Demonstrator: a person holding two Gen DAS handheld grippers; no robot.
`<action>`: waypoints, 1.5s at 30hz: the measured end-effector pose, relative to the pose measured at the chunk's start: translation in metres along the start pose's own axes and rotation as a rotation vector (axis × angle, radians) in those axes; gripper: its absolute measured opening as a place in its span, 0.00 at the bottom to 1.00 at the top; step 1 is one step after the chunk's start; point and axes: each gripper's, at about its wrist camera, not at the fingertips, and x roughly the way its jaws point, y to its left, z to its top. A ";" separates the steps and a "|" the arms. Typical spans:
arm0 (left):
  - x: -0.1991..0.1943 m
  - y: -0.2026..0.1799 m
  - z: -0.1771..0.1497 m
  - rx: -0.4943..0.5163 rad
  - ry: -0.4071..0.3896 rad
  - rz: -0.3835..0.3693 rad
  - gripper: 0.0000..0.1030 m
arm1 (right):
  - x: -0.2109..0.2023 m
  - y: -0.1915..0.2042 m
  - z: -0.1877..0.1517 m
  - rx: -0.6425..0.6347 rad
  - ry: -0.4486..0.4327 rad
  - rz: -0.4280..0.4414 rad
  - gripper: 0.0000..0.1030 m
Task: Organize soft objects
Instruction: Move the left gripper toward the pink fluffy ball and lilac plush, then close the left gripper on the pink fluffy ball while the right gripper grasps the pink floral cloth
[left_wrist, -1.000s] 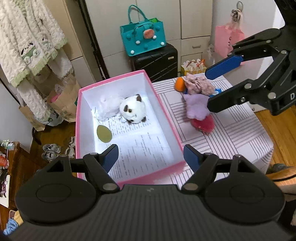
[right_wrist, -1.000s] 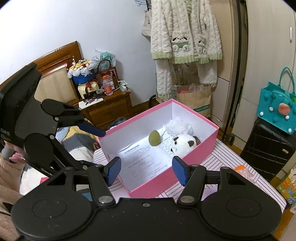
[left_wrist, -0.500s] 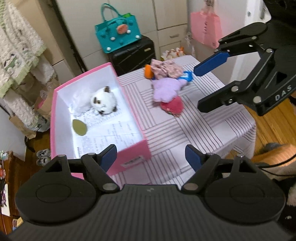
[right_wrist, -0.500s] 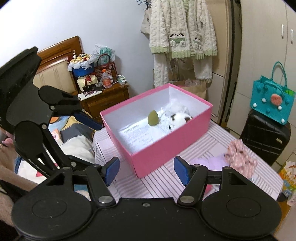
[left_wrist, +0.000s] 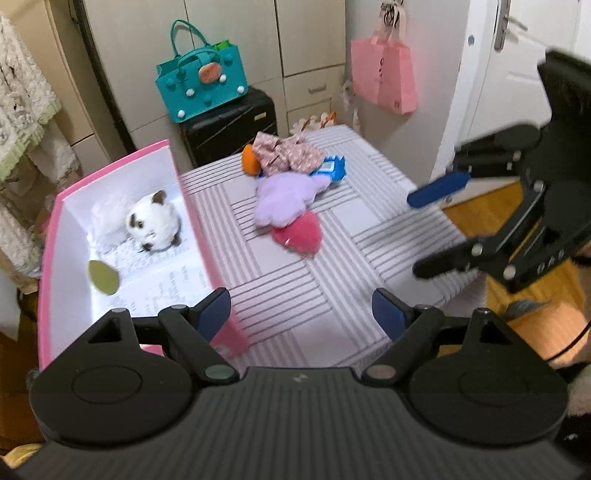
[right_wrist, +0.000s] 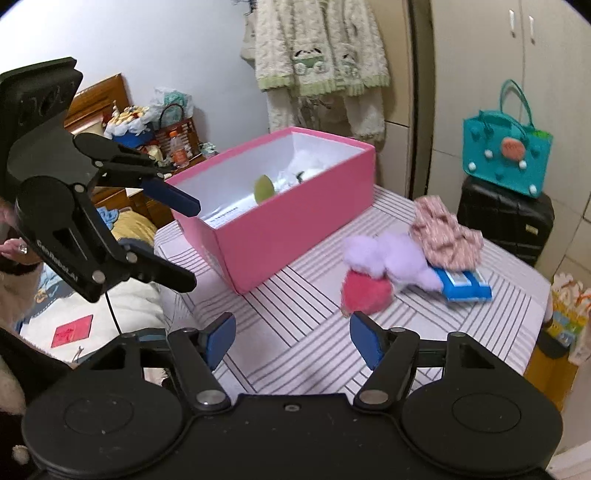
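A pink box (left_wrist: 195, 221) stands on the left of the striped table (left_wrist: 314, 288). Inside lie a white plush with brown patches (left_wrist: 155, 225) and a green egg-shaped sponge (left_wrist: 102, 277). To the box's right is a pile: a purple plush (left_wrist: 284, 201), a red-pink plush (left_wrist: 299, 234), a floral cloth (left_wrist: 284, 153), an orange piece (left_wrist: 250, 160) and a blue packet (left_wrist: 330, 171). My left gripper (left_wrist: 301, 310) is open and empty over the table's near part. My right gripper (right_wrist: 291, 334) hovers just short of the red-pink plush (right_wrist: 365, 291); its jaws are opening with nothing between them.
A teal handbag (left_wrist: 201, 86) sits on a black suitcase (left_wrist: 229, 129) behind the table. A pink bag (left_wrist: 384, 79) hangs by the door. A fluffy robe (right_wrist: 321, 48) hangs behind the box (right_wrist: 295, 221). A bed and a cluttered nightstand lie left of the table.
Both grippers have swung away from the box toward the pile of soft things. The right one has come lower and nearer the red-pink plush. Both pairs of jaws stand a little wider.
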 end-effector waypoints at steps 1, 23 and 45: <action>0.003 0.000 0.001 -0.008 -0.014 -0.014 0.81 | 0.003 -0.004 -0.003 0.009 -0.011 0.000 0.74; 0.125 0.000 0.019 -0.134 -0.123 0.006 0.81 | 0.108 -0.048 -0.036 -0.085 -0.200 -0.191 0.84; 0.183 0.023 0.016 -0.379 -0.061 -0.040 0.77 | 0.134 -0.049 -0.032 -0.053 -0.102 -0.118 0.57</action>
